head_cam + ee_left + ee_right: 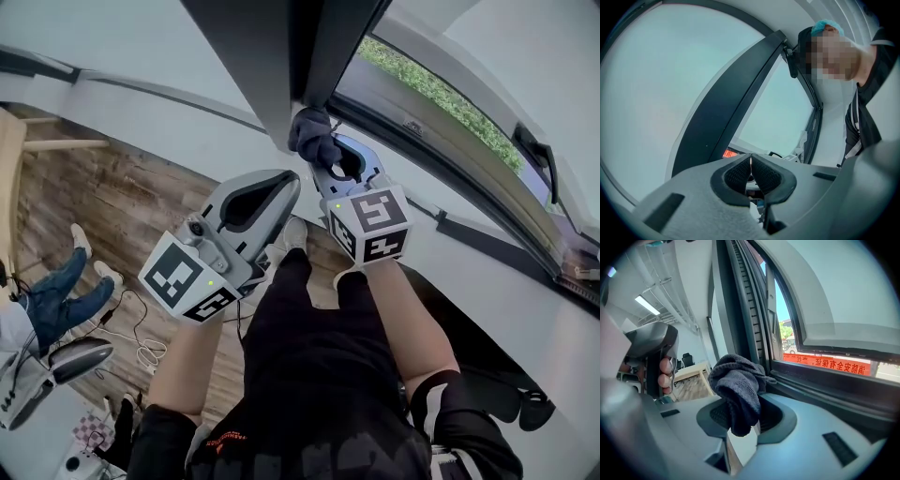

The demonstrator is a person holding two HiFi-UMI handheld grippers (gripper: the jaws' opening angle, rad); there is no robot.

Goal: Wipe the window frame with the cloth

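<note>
now, cloth (pixel 738 390): dark grey, bunched up, against the window frame (pixel 740 310) at the lower end of its dark upright.
right gripper (pixel 330 161): jaws clamped on the cloth.
left gripper (pixel 751 161): jaws closed together with nothing between them, just beside the right gripper, below the frame.

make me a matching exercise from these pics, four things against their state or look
Things:
1 cloth
2 left gripper
3 right gripper
4 window frame

States:
a shut, nothing between the jaws
b dark bar beside the glass
c bunched up, dark grey
d clamped on the cloth

Pairs: 1-c, 2-a, 3-d, 4-b
</note>
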